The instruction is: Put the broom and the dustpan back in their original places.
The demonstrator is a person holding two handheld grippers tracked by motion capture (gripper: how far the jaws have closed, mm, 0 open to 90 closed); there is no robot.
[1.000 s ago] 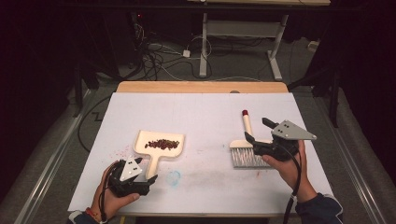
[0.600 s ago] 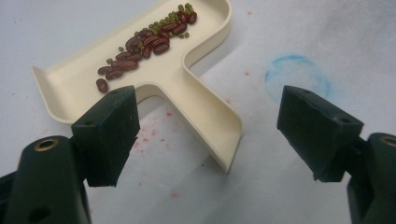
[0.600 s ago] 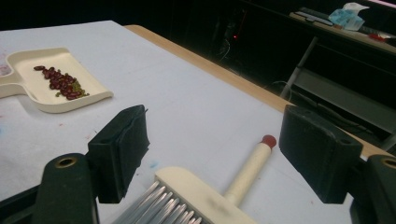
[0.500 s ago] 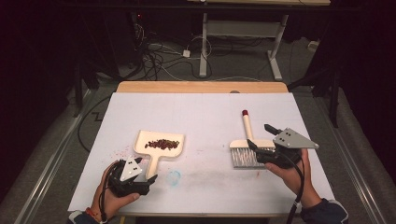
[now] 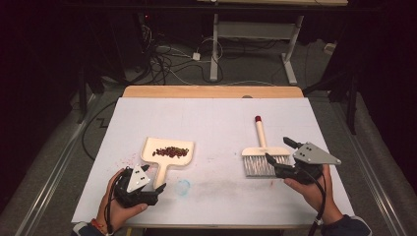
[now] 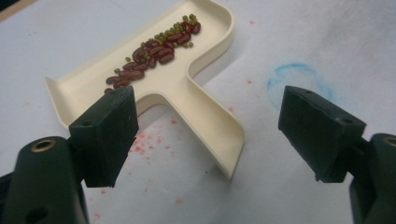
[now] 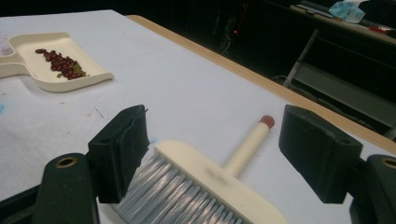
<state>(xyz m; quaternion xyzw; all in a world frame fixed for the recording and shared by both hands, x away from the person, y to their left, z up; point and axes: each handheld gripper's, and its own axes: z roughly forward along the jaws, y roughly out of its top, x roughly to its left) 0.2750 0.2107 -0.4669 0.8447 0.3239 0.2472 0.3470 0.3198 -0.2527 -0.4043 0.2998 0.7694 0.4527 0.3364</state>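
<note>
Cream plastic dustpan [image 6: 196, 88] with a flat handle lies on the white table cover [image 5: 211, 118], its handle end between and just ahead of our left gripper [image 6: 210, 135] jaws. That gripper is wide open, holding nothing.

Risk on this side, as we judge it: if we close off-centre on the thin handle or lift tilted, the pan tips and the load slides out over the open front lip. A jaw nudging the handle sideways would also skate the pan on the smooth cover.

Cream hand brush with grey bristles and a red-tipped handle [image 7: 210, 182] lies flat between our right gripper [image 7: 212, 154] jaws, head nearest, handle pointing away. Also wide open, gripping nothing. The left jaw looks right at the bristles; closing there would likely pinch bristles, not the block, and the brush could twist loose.

Contents: pan holds a streak of red beans mixed with small green ones [image 6: 154, 49], across the pan, ahead of the left gripper. Faint red specks and a blue ring [image 6: 299, 79] mark the cover nearby.
</note>
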